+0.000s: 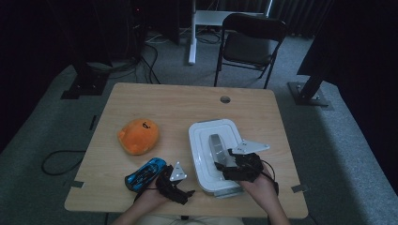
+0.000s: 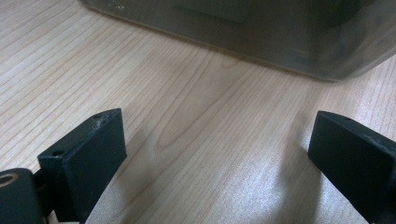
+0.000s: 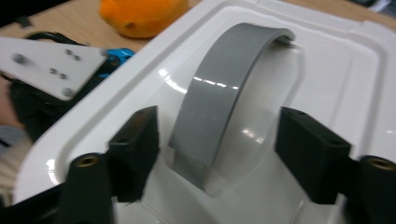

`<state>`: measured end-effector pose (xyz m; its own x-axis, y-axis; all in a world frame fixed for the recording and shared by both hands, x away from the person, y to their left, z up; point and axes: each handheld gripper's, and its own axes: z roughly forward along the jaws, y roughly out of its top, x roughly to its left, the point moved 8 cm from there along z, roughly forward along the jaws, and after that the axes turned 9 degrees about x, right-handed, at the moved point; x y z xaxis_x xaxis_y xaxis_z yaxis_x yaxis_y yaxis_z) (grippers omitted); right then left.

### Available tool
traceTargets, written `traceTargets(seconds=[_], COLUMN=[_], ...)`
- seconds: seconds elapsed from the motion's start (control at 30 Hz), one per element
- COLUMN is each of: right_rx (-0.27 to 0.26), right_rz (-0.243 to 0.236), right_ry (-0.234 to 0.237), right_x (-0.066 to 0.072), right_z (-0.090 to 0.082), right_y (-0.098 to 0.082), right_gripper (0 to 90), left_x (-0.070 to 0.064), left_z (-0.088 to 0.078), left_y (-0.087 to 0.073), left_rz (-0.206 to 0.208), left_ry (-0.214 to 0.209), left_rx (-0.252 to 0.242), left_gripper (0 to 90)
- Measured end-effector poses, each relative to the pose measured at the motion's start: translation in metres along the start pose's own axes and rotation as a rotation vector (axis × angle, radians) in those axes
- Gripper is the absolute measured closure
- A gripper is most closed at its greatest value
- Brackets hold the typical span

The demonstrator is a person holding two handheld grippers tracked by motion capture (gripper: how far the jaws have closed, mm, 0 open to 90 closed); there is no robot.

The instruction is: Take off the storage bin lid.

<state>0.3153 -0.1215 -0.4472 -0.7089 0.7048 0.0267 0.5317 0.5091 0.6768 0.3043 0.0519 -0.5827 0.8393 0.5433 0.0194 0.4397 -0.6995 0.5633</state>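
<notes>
We see the white lidded box (image 1: 213,154) lying at about four o'clock on the wooden surface (image 1: 187,103), its long side running away from us. A grey arched handle (image 3: 224,98) crosses the sunken middle of its lid. Our right tongs (image 1: 224,161) are over the near end of that lid; in the right gripper view the handle's near foot sits between the two black jaws, which stand apart on either side of it, the left one close beside the grey strip, the right one clearly off it. Neither pad presses on the handle.

Our left tongs (image 1: 187,193) rest low at six o'clock, just at nine o'clock of the box's near corner. In the left gripper view their jaws are spread wide over bare wood with nothing between them, and the box's side wall rises just ahead.

A blue toy car (image 1: 144,173) lies at seven o'clock, beside the left hand (image 1: 152,197). An orange plush toy (image 1: 138,136) sits at nine o'clock, well apart from the box.
</notes>
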Motion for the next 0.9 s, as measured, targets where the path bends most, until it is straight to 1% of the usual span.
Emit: traceTargets(seconds=[0.03, 0.07, 0.13, 0.2, 0.27, 0.3, 0.43, 0.47, 0.57, 0.7, 0.77, 0.9], right_rx=[0.001, 0.001, 0.003, 0.003, 0.001, 0.001, -0.012, -0.014, -0.021, -0.025, -0.033, -0.038], right_rz=[-0.004, 0.001, -0.022, -0.021, -0.03, -0.03, -0.006, -0.007, -0.002, 0.03, 0.044, 0.049], right_ry=[-0.011, -0.013, -0.04, -0.026, -0.019, -0.019, -0.019, -0.01, -0.015, 0.004, 0.025, 0.03], right_x=[0.0001, 0.0007, 0.0028, 0.0065, 0.0085, 0.0085, 0.0088, 0.0094, 0.0097, 0.0089, 0.0072, 0.0061], right_z=[0.0002, 0.0004, 0.0017, 0.0031, 0.0037, 0.0037, 0.0034, 0.0032, 0.0031, 0.0028, 0.0019, -0.0018], right_y=[0.0005, 0.0009, 0.0019, 0.0032, 0.0042, 0.0042, 0.0043, 0.004, 0.0035, 0.0035, 0.0043, 0.006], right_gripper=[32.7, 34.5, 36.8, 40.0, 45.5, 45.5, 59.9, 60.9, 61.5, 63.1, 64.0, 65.5], left_x=[0.0, 0.0001, 0.0, 0.0, 0.0, 0.0, 0.0005, 0.0004, 0.0005, 0.0005, 0.0004, 0.0005], left_z=[0.0, 0.0, -0.0001, 0.0, -0.0001, -0.0001, -0.0004, -0.0004, -0.0005, -0.0005, -0.0005, -0.0005], left_y=[0.0, -0.0001, 0.0, -0.0001, -0.0001, -0.0001, -0.0005, -0.0006, -0.0006, -0.0006, -0.0007, -0.0007], left_rz=[-0.001, 0.0, -0.002, -0.002, -0.002, -0.002, -0.008, -0.008, -0.008, -0.009, -0.01, -0.01], left_ry=[0.0, 0.001, 0.001, 0.001, 0.001, 0.001, 0.004, 0.004, 0.004, 0.005, 0.005, 0.005], left_rx=[-0.001, -0.001, -0.002, -0.003, -0.002, -0.002, -0.003, -0.003, -0.003, -0.003, -0.003, -0.003], left_gripper=[4.8, 4.8, 4.8, 4.8, 4.8, 4.8, 4.8, 4.8, 4.8, 4.8, 4.8, 4.8])
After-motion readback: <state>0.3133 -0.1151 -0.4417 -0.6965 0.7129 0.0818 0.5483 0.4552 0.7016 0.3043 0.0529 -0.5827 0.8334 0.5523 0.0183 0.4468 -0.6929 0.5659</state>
